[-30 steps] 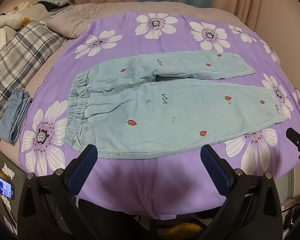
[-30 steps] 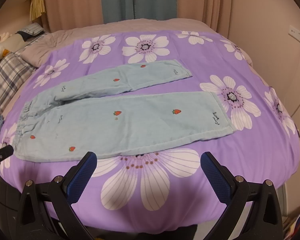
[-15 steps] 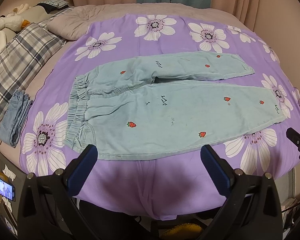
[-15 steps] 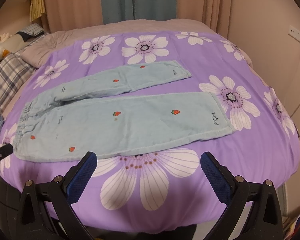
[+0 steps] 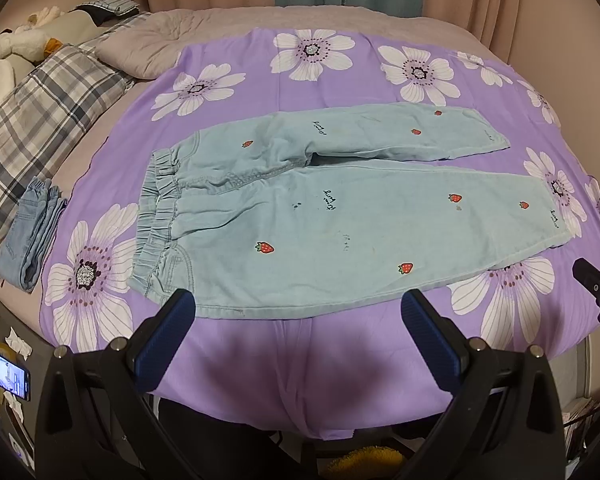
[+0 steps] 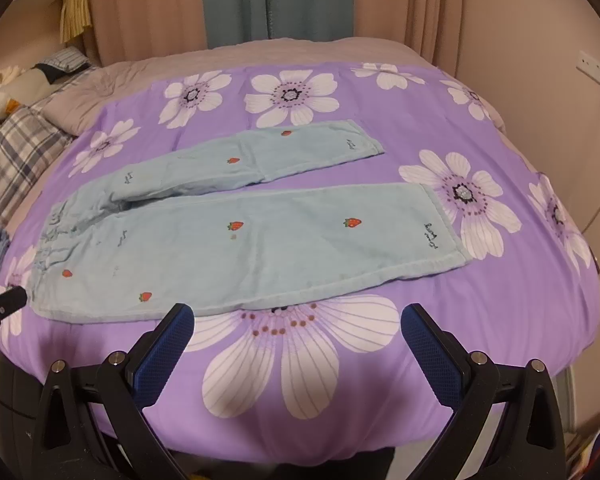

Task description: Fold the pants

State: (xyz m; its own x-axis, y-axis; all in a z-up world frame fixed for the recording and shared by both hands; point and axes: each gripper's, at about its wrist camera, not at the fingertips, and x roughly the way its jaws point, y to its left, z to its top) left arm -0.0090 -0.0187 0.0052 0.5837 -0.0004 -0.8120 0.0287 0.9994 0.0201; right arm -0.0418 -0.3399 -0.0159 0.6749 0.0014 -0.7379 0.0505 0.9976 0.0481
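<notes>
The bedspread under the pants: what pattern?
Purple bedspread with large white flowers; clearest in the right wrist view.

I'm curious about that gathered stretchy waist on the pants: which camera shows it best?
The left wrist view: the elastic waistband sits close, its ruffles and whole width plain. In the right wrist view the waistband lies at the far left edge, squeezed and small.

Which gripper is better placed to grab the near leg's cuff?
Right. The right gripper hangs open off the bed's near edge toward the cuff end of the pants; the left gripper faces the waistband end.
</notes>
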